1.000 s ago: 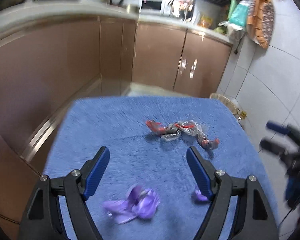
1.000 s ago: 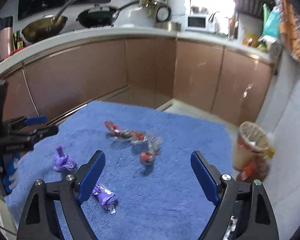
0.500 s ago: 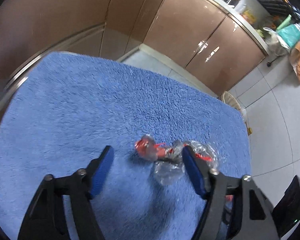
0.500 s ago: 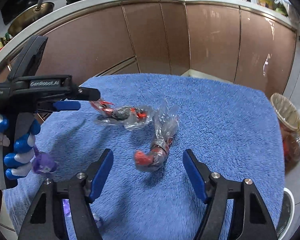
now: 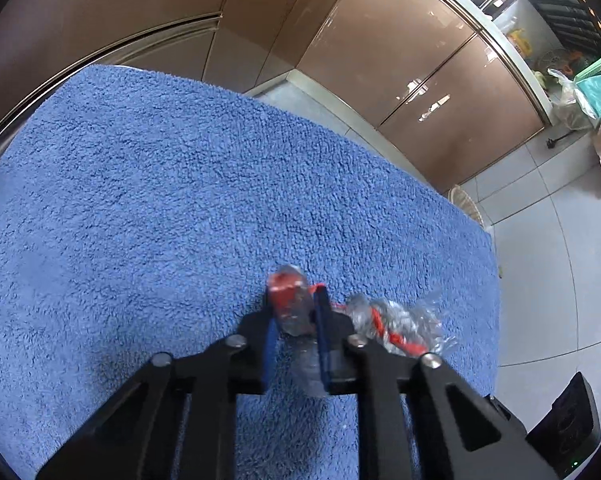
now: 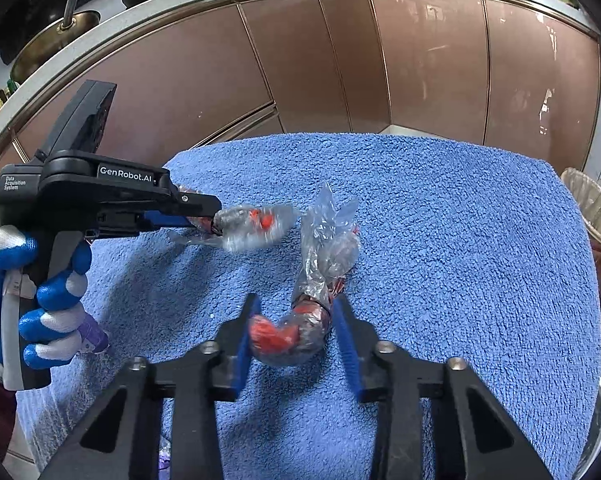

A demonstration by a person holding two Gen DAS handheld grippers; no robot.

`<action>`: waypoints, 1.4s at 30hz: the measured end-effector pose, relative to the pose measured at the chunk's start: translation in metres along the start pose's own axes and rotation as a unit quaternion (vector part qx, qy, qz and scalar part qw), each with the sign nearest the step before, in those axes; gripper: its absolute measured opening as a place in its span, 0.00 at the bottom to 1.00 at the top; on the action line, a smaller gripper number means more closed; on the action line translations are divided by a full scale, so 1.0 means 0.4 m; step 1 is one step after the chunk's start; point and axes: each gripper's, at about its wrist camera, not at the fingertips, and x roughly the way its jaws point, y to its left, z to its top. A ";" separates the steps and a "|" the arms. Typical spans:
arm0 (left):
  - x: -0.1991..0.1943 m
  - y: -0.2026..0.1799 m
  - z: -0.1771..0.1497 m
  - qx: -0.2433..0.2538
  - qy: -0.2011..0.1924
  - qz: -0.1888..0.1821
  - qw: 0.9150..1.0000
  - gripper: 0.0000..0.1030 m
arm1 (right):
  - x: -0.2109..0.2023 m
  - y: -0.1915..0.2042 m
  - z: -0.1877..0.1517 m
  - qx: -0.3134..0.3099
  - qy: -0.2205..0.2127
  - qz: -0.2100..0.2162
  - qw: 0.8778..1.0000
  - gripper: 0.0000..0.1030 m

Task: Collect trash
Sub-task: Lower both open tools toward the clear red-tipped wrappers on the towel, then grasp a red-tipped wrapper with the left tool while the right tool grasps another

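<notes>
Two clear-and-red plastic wrappers lie on a blue towel [image 5: 140,208]. My left gripper [image 5: 294,304] is shut on the first wrapper [image 5: 288,300]; in the right wrist view the same gripper [image 6: 210,214] holds that wrapper [image 6: 256,222] slightly above the towel [image 6: 460,240]. My right gripper [image 6: 296,312] has its blue pads on either side of the second wrapper [image 6: 288,330], close to it with a small gap on the right; its clear tail [image 6: 326,236] stretches away forward. In the left wrist view this second wrapper [image 5: 396,320] lies just to the right.
A purple wrapper [image 6: 92,334] lies at the towel's left edge, behind the gloved hand [image 6: 40,300]. A lined trash bin [image 6: 592,216] stands on the floor off the towel's right side; it also shows in the left wrist view [image 5: 466,204]. Brown cabinets [image 6: 340,72] stand behind.
My left gripper moved forward and closed on the left red wrapper. My right gripper moved down over the other wrapper and narrowed around it.
</notes>
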 end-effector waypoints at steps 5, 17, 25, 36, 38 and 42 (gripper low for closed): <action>-0.008 0.002 0.000 -0.010 -0.005 -0.007 1.000 0.10 | -0.007 -0.002 0.000 -0.002 0.001 0.003 1.000 0.16; -0.202 -0.028 -0.059 0.025 -0.061 -0.013 0.998 0.09 | -0.151 0.030 -0.007 -0.013 -0.038 -0.006 0.999 0.16; -0.398 -0.083 -0.139 0.063 -0.114 -0.012 0.991 0.09 | -0.327 0.089 -0.033 -0.026 -0.082 -0.025 0.996 0.16; -0.660 -0.115 -0.257 0.092 -0.186 -0.012 0.978 0.09 | -0.580 0.162 -0.093 -0.037 -0.155 -0.046 0.986 0.16; -0.707 -0.126 -0.290 0.102 -0.201 -0.008 0.974 0.09 | -0.617 0.174 -0.102 -0.039 -0.166 -0.049 0.984 0.16; -0.769 -0.155 -0.354 0.120 -0.221 -0.008 0.968 0.09 | -0.683 0.195 -0.132 -0.044 -0.186 -0.059 0.980 0.16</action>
